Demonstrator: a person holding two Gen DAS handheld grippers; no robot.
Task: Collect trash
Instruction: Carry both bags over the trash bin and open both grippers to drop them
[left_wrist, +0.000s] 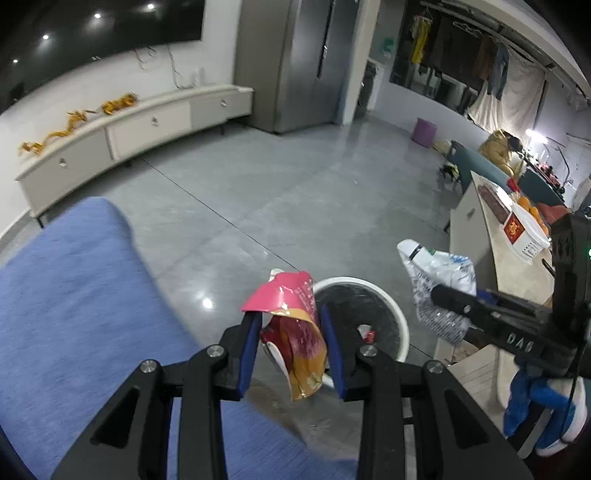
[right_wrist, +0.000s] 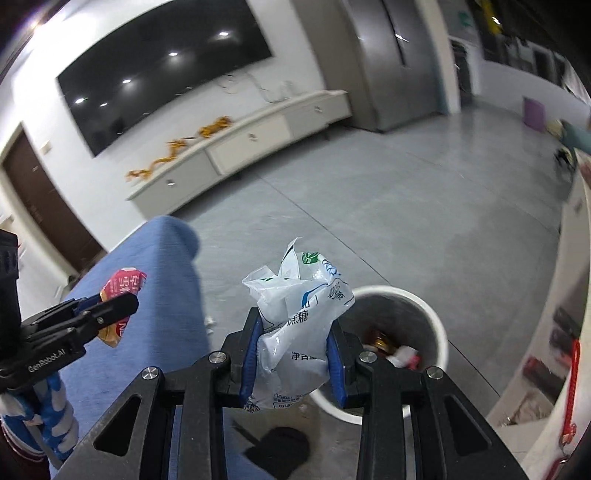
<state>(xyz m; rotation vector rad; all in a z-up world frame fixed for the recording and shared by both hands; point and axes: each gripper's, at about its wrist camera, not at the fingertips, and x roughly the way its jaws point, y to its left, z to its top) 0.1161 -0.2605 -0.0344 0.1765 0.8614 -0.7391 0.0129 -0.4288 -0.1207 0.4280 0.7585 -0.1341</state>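
My left gripper (left_wrist: 291, 343) is shut on a crumpled pink and gold snack wrapper (left_wrist: 295, 317), held in the air just left of a white waste bin (left_wrist: 399, 321) on the floor. My right gripper (right_wrist: 293, 350) is shut on a crumpled clear and white plastic bag (right_wrist: 295, 314), also above the floor beside the same bin (right_wrist: 436, 328), which holds several bits of trash. The right gripper with its bag (left_wrist: 439, 284) shows at the right of the left wrist view; the left gripper with its wrapper (right_wrist: 122, 291) shows at the left of the right wrist view.
A blue sofa arm (left_wrist: 74, 295) lies to the left. A beige low table (left_wrist: 509, 266) with a basket of oranges stands to the right of the bin. Across the grey tiled floor run a long white TV cabinet (left_wrist: 129, 129) and a purple bin (left_wrist: 424, 132). A dark object (right_wrist: 280, 446) lies on the floor.
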